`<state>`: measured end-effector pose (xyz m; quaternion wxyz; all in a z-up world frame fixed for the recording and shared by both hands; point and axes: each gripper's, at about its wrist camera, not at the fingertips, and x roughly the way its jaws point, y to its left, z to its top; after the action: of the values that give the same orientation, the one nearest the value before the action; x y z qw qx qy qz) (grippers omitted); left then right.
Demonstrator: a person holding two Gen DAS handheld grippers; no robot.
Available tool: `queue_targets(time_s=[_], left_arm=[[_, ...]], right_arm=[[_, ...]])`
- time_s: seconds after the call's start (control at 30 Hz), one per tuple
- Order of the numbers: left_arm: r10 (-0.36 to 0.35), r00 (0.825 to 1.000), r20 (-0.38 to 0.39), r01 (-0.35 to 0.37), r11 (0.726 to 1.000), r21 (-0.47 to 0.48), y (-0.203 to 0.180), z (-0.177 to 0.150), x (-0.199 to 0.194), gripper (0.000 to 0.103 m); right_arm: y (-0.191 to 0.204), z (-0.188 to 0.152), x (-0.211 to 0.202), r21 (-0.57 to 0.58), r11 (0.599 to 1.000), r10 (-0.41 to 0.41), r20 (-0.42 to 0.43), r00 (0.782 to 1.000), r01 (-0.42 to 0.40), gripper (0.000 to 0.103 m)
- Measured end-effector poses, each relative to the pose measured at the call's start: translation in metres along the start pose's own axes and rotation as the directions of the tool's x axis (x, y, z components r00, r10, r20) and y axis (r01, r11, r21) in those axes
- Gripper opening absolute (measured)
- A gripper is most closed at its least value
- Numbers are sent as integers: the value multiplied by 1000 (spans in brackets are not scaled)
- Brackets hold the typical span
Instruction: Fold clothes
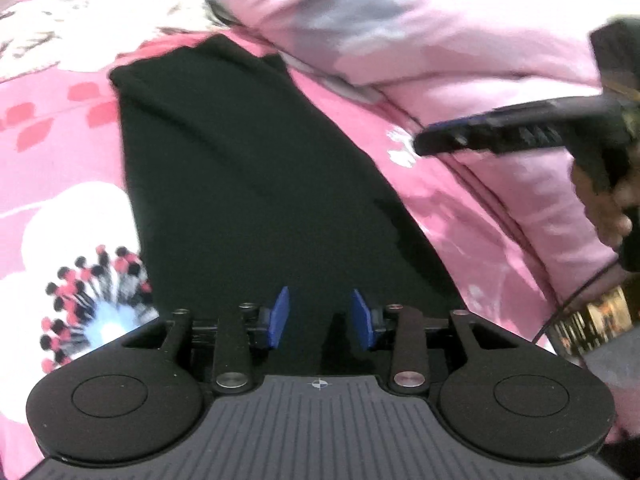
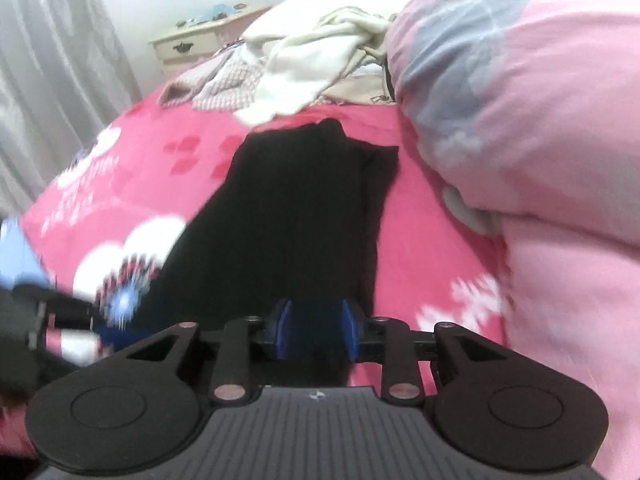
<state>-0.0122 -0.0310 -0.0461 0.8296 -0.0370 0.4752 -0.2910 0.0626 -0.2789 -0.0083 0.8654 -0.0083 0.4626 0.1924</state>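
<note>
Left wrist view: your left gripper (image 1: 320, 316) has its blue pads apart with a clear gap, nothing clamped. It hangs over the near end of the long black folded garment (image 1: 248, 184) lying flat on the pink floral bedsheet (image 1: 60, 152). The pale pink quilt (image 1: 460, 40) is bunched on the right.

Right wrist view: your right gripper (image 2: 316, 332) is partly open; black fabric shows between the pads, but I can't tell if they pinch it. Cream and checked clothes pile (image 2: 304, 64) lies beyond the garment.
</note>
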Motion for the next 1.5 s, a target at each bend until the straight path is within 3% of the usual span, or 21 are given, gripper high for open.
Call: queue_targets(time_s=[0.27,0.43,0.47,0.5,0.6,0.67,0.73,0.77,0.8,0.87,0.97,1.07,1.13,1.2,1.33,1.37,1.4,1.43,1.47,1.5], left_arm=[[-9,1000,30,12,997,-78,26,4,11,36],[-40,997,60,47,992,-120,34,6,17,36],[-47,997,63,55,991,-125,35,5,17,36],[-50,997,65,58,990,-127,36,4,18,36],[-54,996,70,63,990,-128,37,2,20,37],[-60,996,72,69,989,-130,39,0,21,37],[-60,996,72,69,989,-131,40,-1,22,37],[-59,996,72,68,989,-132,41,-1,22,37],[-60,996,73,69,988,-135,42,-1,23,37],[-63,995,74,73,988,-140,43,-1,25,37],[-65,995,72,74,988,-136,42,-1,26,37],[-69,995,70,79,987,-141,43,0,25,37],[-74,995,69,83,985,-148,43,-1,25,37],[-75,995,68,85,985,-151,43,-1,25,37],[-77,995,65,86,985,-152,44,-1,28,38],[-77,995,65,86,984,-153,45,-1,28,38],[-78,995,66,87,984,-154,45,0,28,38],[-78,995,66,88,984,-154,44,-1,27,38],[-79,995,66,88,984,-154,44,-1,26,38],[-79,995,67,88,984,-154,43,-1,25,38]], right_arm=[[-13,56,73,73,997,4,115,993,-12,29],[-20,80,124,72,997,-8,90,996,1,30],[-17,80,127,33,999,-12,95,995,9,25],[-11,79,127,-20,1000,-15,108,994,18,3],[5,76,127,-179,983,-22,147,989,48,3],[30,60,121,-362,928,-15,194,981,86,3],[56,38,119,-545,829,5,224,974,121,3],[65,29,119,-600,789,14,230,973,130,3],[69,25,118,-617,775,18,237,971,136,3],[60,30,113,-547,832,42,235,971,97,4],[32,47,110,-409,912,104,195,975,-15,17],[-5,62,103,-200,970,179,207,962,-137,22],[-30,71,104,-32,979,204,221,954,-202,27],[-48,79,110,92,974,179,226,957,-205,29],[-60,88,122,174,975,101,210,973,-139,43],[-59,90,126,171,977,92,192,977,-126,55],[-57,91,132,154,982,88,159,983,-113,58],[-53,91,136,127,986,88,144,986,-107,57],[-49,90,138,99,990,89,142,986,-104,43],[-45,89,140,71,992,90,139,986,-101,12]])
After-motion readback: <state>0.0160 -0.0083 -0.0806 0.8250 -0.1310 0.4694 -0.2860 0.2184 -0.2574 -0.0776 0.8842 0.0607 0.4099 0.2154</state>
